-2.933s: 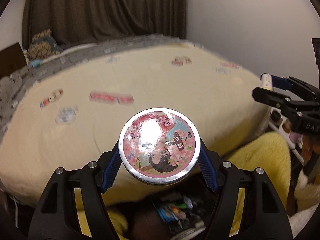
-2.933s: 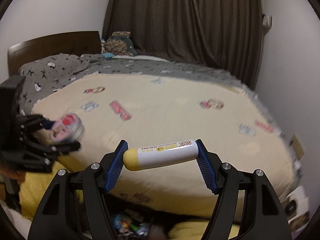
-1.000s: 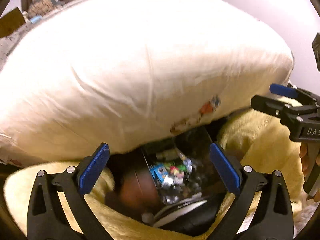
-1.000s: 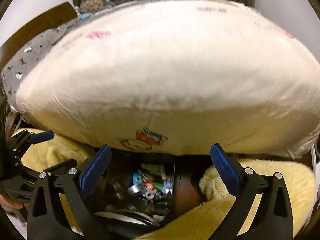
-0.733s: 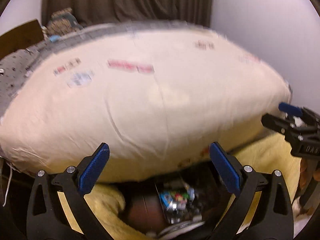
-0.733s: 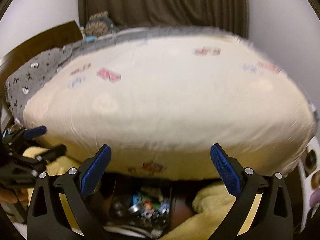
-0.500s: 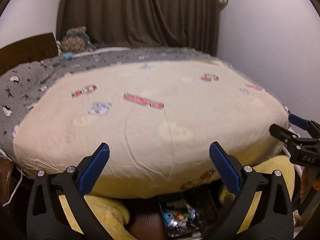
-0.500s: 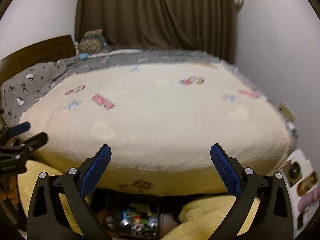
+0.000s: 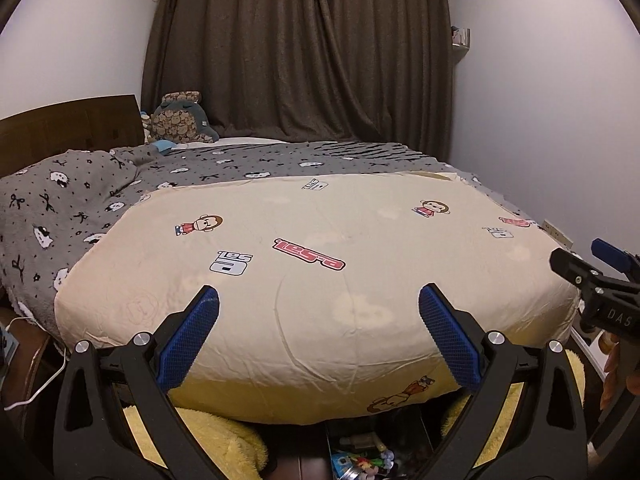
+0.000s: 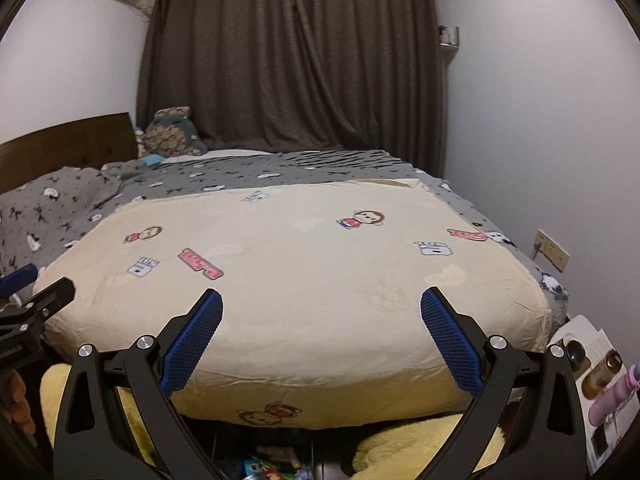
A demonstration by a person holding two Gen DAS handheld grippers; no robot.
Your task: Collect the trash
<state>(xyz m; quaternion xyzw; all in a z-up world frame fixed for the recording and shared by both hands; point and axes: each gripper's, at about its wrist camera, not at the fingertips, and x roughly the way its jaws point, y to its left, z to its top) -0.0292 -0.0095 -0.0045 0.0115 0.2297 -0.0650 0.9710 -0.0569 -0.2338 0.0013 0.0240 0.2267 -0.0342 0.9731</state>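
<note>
Both the left hand-held gripper [image 9: 318, 336] and right hand-held gripper [image 10: 320, 338] gape apart, empty, above the cream cartoon-print duvet [image 9: 320, 280]. Colourful trash [image 9: 360, 460] sits in the dark bin at the bottom centre. Next, probably seeking more litter.

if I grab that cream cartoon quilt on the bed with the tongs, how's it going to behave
The cream quilt looks puffy with soft creases, so it would probably sag and drape, not lift stiffly. Its smooth fabric may slip between the pads. It covers much of the bed, so expect bulk and drag.
</note>
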